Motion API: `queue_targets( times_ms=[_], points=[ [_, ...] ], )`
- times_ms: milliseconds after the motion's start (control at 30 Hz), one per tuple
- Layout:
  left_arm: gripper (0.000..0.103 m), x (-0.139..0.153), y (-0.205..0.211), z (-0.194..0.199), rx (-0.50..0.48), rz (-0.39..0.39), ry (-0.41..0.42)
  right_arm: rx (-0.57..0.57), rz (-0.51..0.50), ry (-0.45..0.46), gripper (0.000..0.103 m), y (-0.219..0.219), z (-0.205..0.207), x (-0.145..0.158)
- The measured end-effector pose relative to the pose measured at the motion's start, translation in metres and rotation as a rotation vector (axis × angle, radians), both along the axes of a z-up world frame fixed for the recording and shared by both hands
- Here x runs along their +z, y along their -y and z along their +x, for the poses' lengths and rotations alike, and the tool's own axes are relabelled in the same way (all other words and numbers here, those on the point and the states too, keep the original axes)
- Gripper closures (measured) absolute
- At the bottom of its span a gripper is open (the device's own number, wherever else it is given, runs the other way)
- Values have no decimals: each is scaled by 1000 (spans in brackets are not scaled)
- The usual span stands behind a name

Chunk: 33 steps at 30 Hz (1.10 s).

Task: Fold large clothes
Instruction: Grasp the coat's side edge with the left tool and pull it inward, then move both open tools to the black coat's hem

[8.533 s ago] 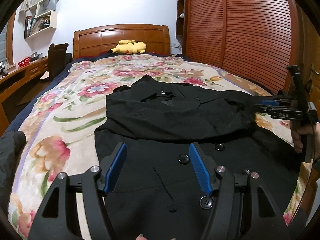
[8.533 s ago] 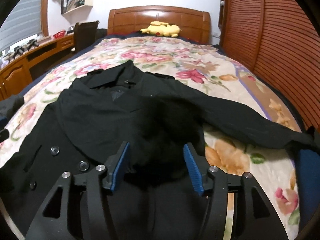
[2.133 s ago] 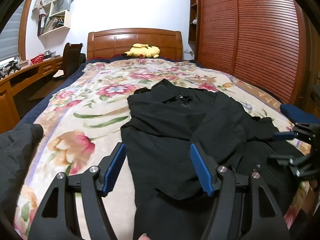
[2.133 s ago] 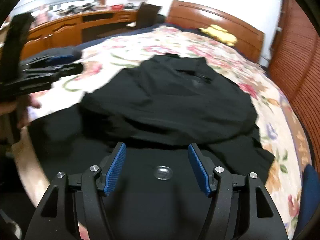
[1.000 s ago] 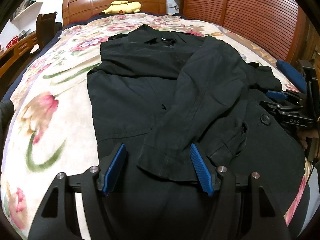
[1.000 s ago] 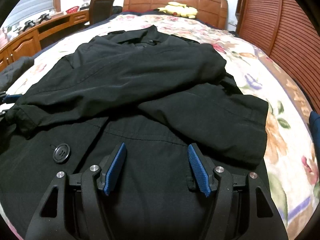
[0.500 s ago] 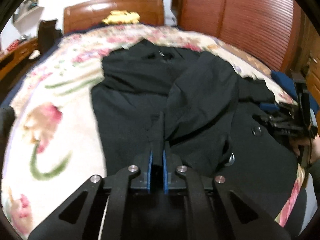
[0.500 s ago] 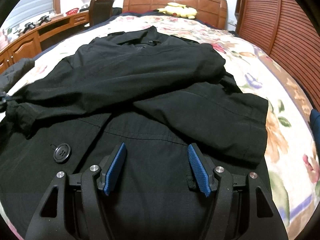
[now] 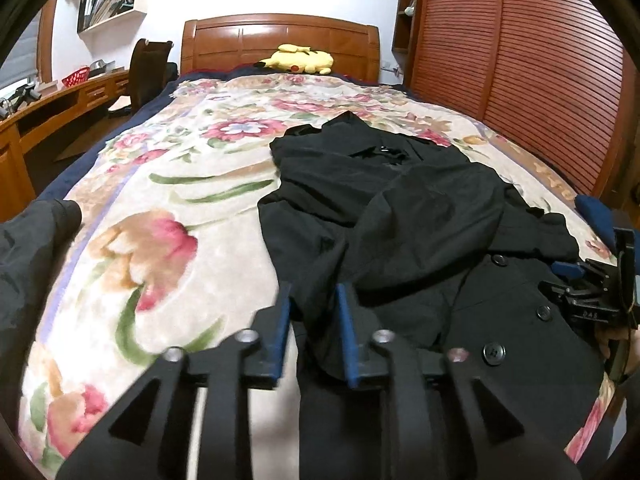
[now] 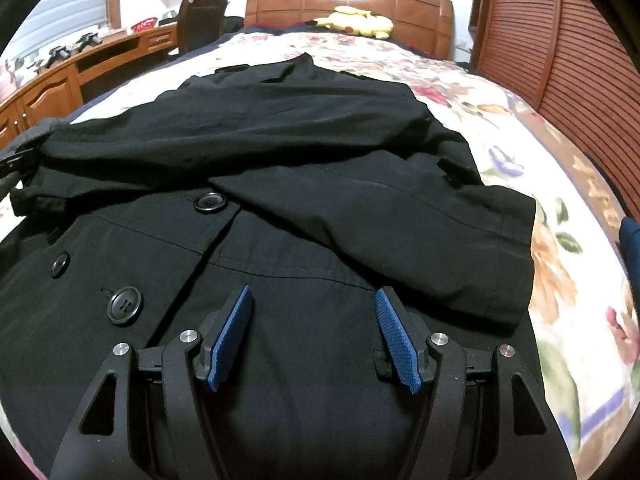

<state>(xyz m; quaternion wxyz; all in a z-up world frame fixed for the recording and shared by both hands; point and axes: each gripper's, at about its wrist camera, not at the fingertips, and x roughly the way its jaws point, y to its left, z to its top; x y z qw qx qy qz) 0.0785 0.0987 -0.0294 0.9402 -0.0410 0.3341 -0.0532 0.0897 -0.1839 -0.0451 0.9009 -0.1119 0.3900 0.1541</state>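
Now, going left to right. At far left of the left wrist view a dark garment (image 9: 28, 248) lies on the edge of the bed, w/ a wooden desk (image 9: 48, 108) and a chair (image 9: 150, 66) behind it. The floral bedspread (image 9: 168, 208) covers the bed up to the wooden headboard (image 9: 280, 46), where a yellow plush toy (image 9: 298, 62) sits.

The left gripper (image 9: 312, 312) is low at the near edge of the black coat (image 9: 400, 220). Its blue pads (image 9: 346, 332) are partly apart, w/ a fold of coat cloth between them; the frame is blurred there, so I cannot tell if the cloth is pinched or only lies in the gap.

The coat lies on the bedspread, collar toward the headboard, both sleeves folded across the chest, buttons (image 9: 494, 354) showing on the lower front.

In the right wrist view the right gripper (image 10: 314, 330) hovers over the lower front of the coat (image 10: 280, 160), fingers spread wide, nothing between them. One sleeve cuff (image 10: 500, 264) lies just ahead & to the right of it. A large button (image 10: 125, 306) is left of the fingers.

At far right stands the slatted wooden wardrobe (image 9: 520, 60).
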Motion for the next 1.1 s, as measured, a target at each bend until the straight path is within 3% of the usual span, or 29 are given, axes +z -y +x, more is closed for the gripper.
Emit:
queue_targets(
  times_ms=[300, 733, 1100],
  points=[
    [49, 6, -1, -33, -36, -11, 40, -2, 15, -4, 37, -1, -1, 0],
    [46, 3, 11, -80, -38, -1, 38, -27, 13, -64, 37, 6, -2, 3],
    [46, -3, 18, -107, -26, 17, 28, -38, 0, -41, 37, 50, -50, 29]
  ],
)
